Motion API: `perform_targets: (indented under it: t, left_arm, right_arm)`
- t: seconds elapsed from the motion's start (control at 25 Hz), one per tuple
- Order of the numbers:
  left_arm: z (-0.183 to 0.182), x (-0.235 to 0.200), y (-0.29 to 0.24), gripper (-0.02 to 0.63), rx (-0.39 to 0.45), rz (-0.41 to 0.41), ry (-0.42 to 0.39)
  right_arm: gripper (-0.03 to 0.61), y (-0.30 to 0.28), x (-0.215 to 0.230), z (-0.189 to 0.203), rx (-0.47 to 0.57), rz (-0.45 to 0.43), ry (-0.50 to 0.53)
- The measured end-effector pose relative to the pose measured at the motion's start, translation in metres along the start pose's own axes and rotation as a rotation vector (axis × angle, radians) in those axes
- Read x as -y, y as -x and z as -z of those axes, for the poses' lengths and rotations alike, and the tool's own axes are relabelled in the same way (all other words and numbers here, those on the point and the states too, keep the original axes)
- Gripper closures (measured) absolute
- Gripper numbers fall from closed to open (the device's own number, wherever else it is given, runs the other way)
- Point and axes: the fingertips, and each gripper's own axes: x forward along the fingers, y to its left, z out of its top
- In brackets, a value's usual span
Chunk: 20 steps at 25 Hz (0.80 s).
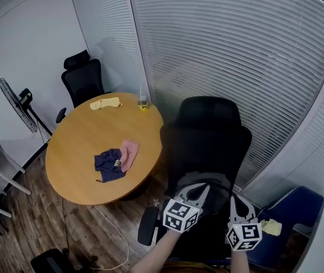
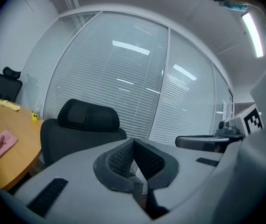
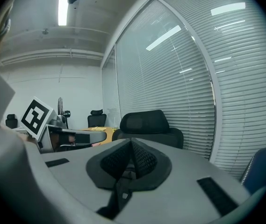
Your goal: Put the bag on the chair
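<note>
Left gripper and right gripper both clenched, empty, held near black chair; presumably idle, no bag identifiable.

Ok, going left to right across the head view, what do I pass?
Standing fan → far black chair → small yellow object at the table's edge → near black chair → blue chair.
</note>
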Motion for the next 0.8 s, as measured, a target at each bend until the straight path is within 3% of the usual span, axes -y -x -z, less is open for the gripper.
perform_targets:
  t: [0.36,0.64,0.8]
  left_arm:
    - [0.007,-0.005,-0.001,0.591,-0.014,-0.036,0.008]
    - [0.015,-0.003,-0.003,0.591,-0.044,-0.006,0.128]
    - [0.016,-0.009,-0.001,0.591,-0.042,-0.038,0.122]
  right_arm:
    - [0.566,0.003,0.0,0.0,-0.001,0.0,0.021]
    - [0.566,0.007,0.008,0.002,0.0,0.016,0.003]
    - [0.566,0.008,0.012,0.002,0.002,0.022,0.003]
